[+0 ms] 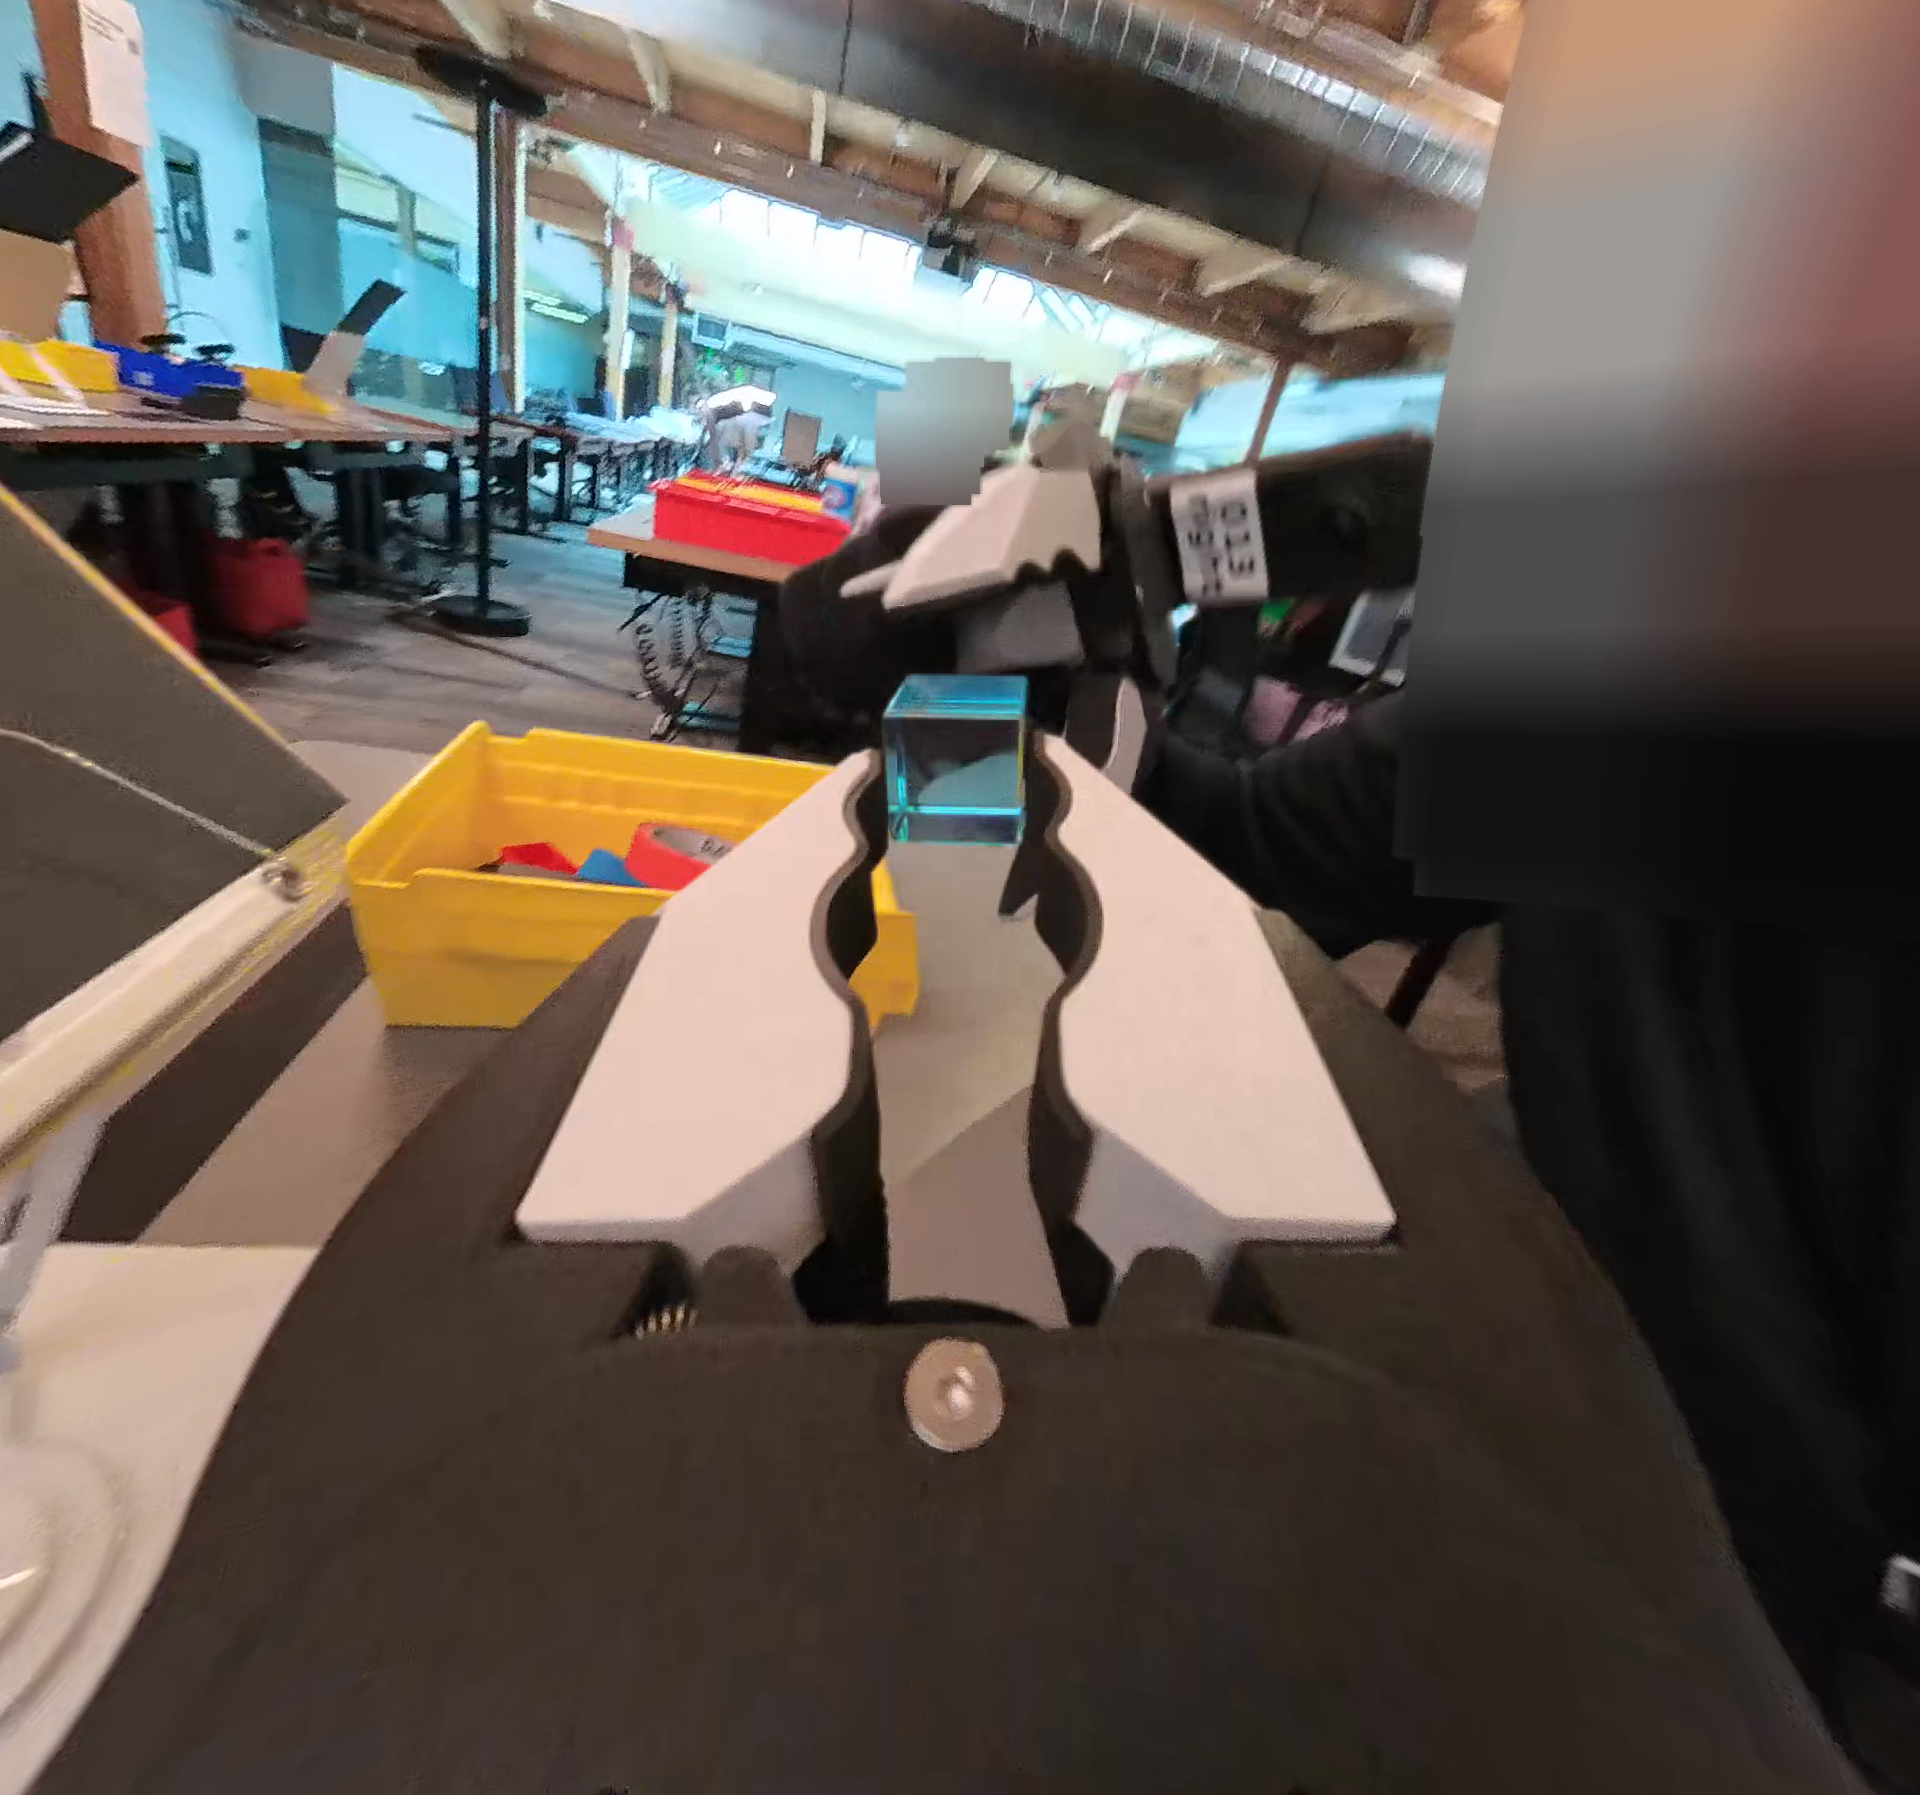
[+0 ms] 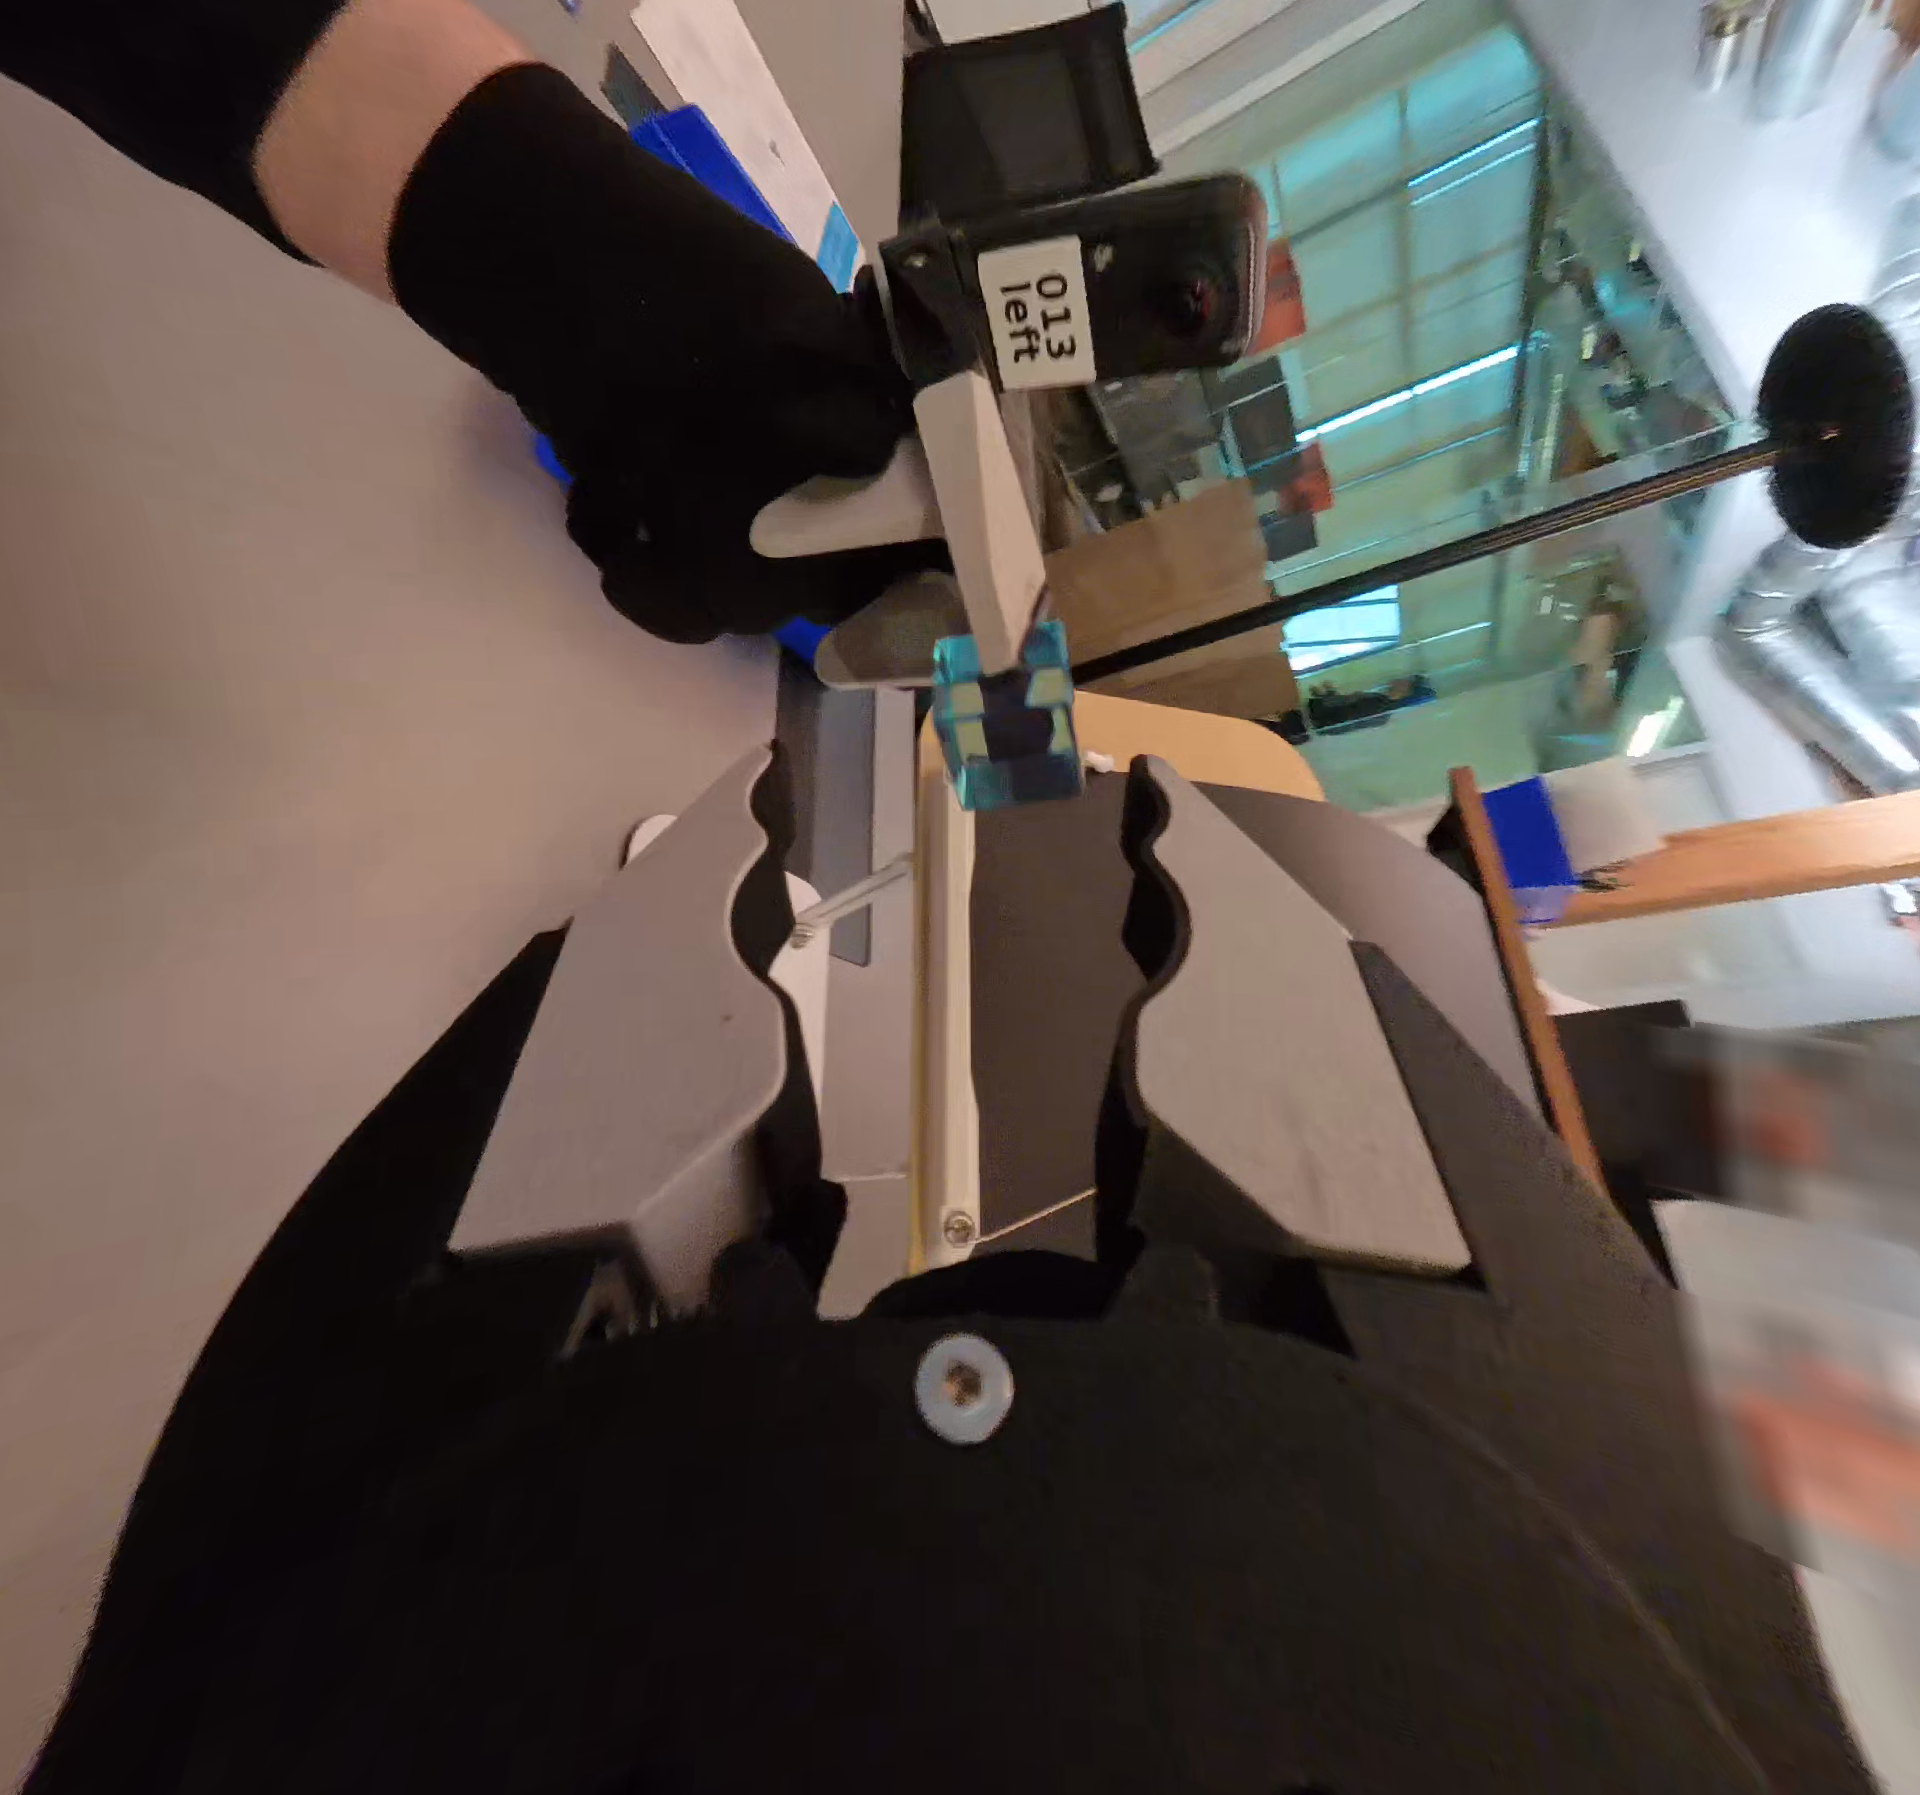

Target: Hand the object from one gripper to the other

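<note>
A clear cyan cube (image 1: 956,758) is pinched between the fingertips of my left gripper (image 1: 956,781), which is shut on it and holds it in the air. In the right wrist view the cube (image 2: 1003,722) sits just beyond the tips of my right gripper (image 2: 948,777), whose jaws stand wide apart and empty, one on each side of the cube without touching it. A left gripper finger (image 2: 982,498) reaches down to the cube, held by a black-gloved hand (image 2: 644,363). A finger (image 1: 987,530) of the right gripper shows just behind the cube in the left wrist view.
A yellow bin (image 1: 447,914) holding red and blue tape rolls stands on the grey table (image 2: 260,706) to the left. A red bin (image 1: 748,519) sits on a far table. A black floor stand (image 1: 483,343) is behind. A person's dark clothing (image 1: 1662,1226) fills the right.
</note>
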Motion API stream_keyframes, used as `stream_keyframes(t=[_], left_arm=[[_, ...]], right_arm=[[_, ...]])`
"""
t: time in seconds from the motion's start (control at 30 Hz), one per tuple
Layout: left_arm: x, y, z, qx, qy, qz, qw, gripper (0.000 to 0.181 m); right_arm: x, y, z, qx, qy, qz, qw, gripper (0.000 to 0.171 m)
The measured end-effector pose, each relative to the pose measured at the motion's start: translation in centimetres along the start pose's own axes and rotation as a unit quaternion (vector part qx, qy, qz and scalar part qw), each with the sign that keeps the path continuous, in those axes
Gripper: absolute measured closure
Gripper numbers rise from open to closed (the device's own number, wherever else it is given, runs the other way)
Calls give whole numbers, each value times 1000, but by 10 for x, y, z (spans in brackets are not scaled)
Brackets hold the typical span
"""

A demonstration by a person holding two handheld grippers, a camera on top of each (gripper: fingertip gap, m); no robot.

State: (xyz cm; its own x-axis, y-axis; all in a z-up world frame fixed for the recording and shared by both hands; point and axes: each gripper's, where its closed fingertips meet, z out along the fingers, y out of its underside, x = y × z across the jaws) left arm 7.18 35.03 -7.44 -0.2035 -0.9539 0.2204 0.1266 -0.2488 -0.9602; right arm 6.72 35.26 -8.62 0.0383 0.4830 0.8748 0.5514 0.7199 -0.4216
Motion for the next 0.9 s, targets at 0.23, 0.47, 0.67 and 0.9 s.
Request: stream_keyframes(t=[0.23, 0.47, 0.67, 0.9], left_arm=[[2, 10, 7, 10, 57, -75, 996, 157], [2, 17, 8, 5, 82, -103, 991, 157], [-8, 11, 11, 9, 21, -67, 997, 118], [-1, -32, -26, 64, -11, 17, 998, 180]], right_arm=[[-3, -7, 3, -9, 44, -48, 998, 139], [-7, -4, -1, -25, 34, -59, 997, 148], [4, 4, -19, -26, 54, 9, 998, 148], [38, 119, -103, -201, 131, 138, 961, 148]])
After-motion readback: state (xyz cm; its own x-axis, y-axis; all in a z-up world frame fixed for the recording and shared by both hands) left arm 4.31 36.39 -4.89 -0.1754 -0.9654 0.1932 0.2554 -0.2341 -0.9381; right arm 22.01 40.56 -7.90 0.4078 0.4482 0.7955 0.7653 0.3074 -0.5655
